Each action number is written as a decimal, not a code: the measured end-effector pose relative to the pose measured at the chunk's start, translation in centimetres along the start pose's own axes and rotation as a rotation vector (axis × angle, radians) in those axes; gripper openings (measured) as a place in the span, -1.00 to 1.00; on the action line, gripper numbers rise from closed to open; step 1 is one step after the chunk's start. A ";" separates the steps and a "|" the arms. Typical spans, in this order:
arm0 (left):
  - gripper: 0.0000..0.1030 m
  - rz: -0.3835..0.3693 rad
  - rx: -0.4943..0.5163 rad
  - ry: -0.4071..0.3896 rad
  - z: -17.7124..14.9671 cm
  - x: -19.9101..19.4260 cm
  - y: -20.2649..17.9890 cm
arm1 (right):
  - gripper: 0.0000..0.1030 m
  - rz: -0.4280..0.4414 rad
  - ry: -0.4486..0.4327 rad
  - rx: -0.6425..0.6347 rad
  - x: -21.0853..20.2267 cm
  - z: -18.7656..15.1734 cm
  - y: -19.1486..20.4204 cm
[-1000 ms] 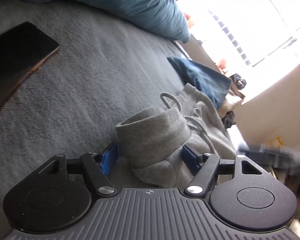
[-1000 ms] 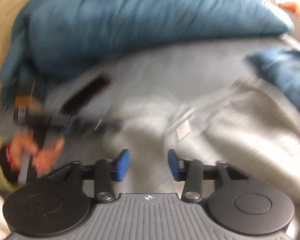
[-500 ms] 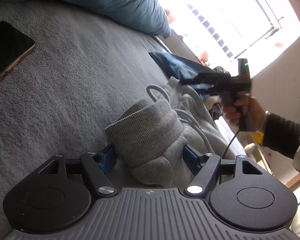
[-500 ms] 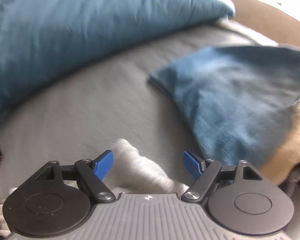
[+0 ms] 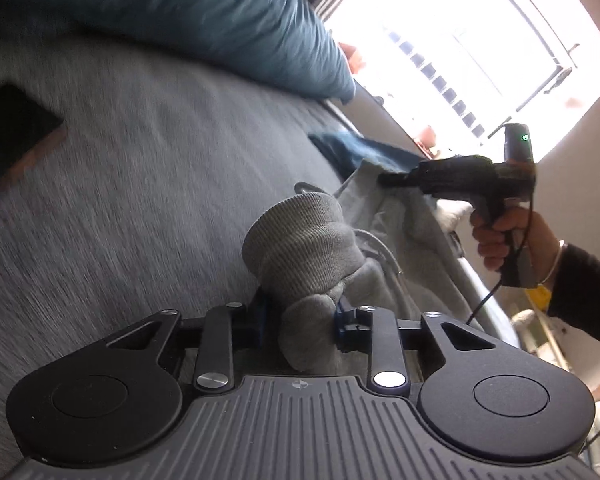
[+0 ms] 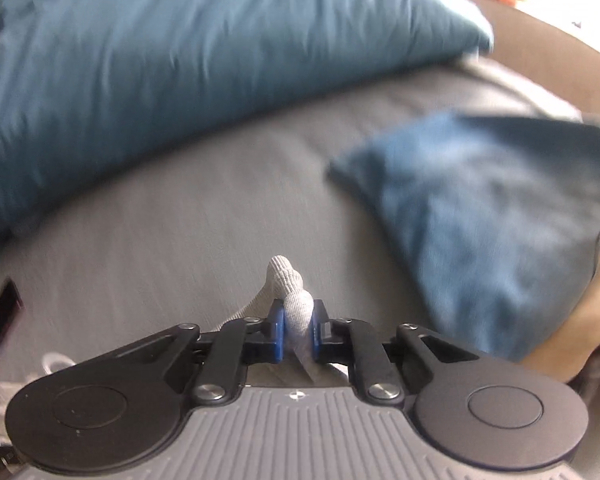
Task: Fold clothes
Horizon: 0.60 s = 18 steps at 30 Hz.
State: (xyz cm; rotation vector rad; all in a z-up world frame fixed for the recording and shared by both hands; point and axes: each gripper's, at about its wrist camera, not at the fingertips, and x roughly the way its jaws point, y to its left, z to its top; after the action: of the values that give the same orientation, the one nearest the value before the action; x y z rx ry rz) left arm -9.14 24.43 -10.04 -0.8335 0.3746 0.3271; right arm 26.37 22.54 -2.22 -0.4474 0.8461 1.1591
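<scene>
The left claw [image 5: 299, 322] is pinching a thick bunched fold of the grey ribbed-cuff knit garment [image 5: 300, 240], which is lying on the grey fleece-covered bed [image 5: 140, 184]. The right claw [image 6: 298, 330] is squeezing a narrow ribbed edge of the same garment near the bed's right side. A folded dark blue cloth [image 6: 480, 216] is lying far right, a large teal pillow [image 6: 180, 52] beyond.

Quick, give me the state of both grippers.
Left gripper: shut on the grey sweatpants.
Right gripper: shut on the same sweatpants.
</scene>
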 end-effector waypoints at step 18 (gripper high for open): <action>0.12 0.347 0.073 -0.078 3.7 -2.0 1.5 | -0.29 0.005 -0.104 0.237 6.9 4.9 2.5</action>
State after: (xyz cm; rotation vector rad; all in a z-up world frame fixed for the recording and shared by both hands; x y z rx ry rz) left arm -10.84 27.91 -7.89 -0.6804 0.4563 0.6622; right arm 26.78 31.16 -4.24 -0.1888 0.8819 1.0617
